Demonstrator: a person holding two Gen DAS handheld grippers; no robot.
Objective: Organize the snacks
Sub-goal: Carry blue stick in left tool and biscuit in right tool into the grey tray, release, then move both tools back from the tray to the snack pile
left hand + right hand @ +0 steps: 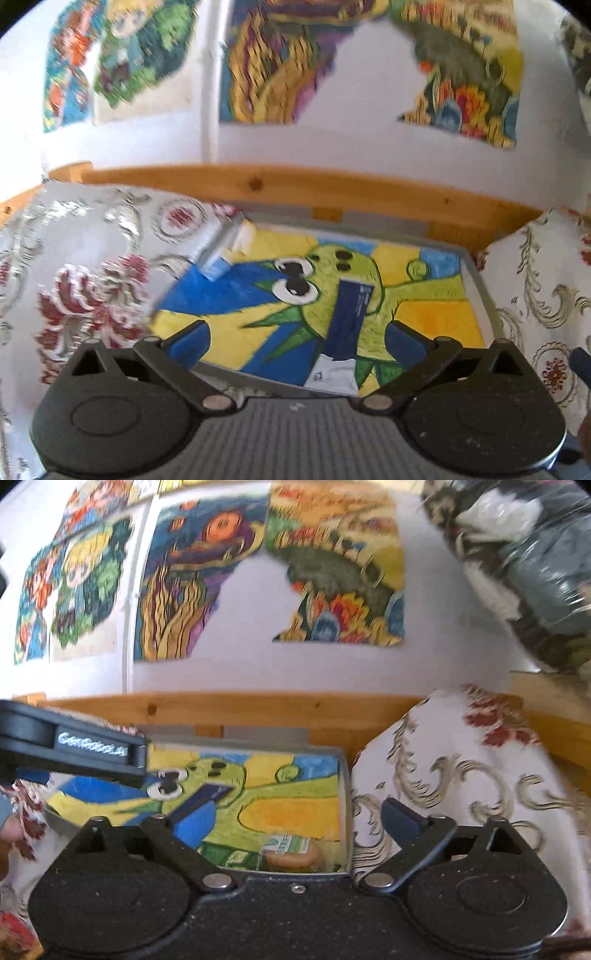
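A grey tray (476,280) lined with a painted green creature sits on a floral cloth. In it lies a dark blue snack pack (349,314) with a white end pointing toward me. My left gripper (295,341) hangs open over the tray's near edge, and the pack lies between its blue fingers (188,343), untouched. A blue and white wrapper (218,254) leans on the tray's left wall. My right gripper (297,819) is open above the tray's (345,794) right near corner. A wrapped round cake (291,854) lies just below it, and the blue pack (207,794) sits to the left.
Floral cloth (92,280) humps up on both sides of the tray. A wooden rail (258,182) and a white wall with paintings (192,583) stand close behind. The left tool's black housing (74,753) reaches in from the left. A dark bundle (535,554) hangs upper right.
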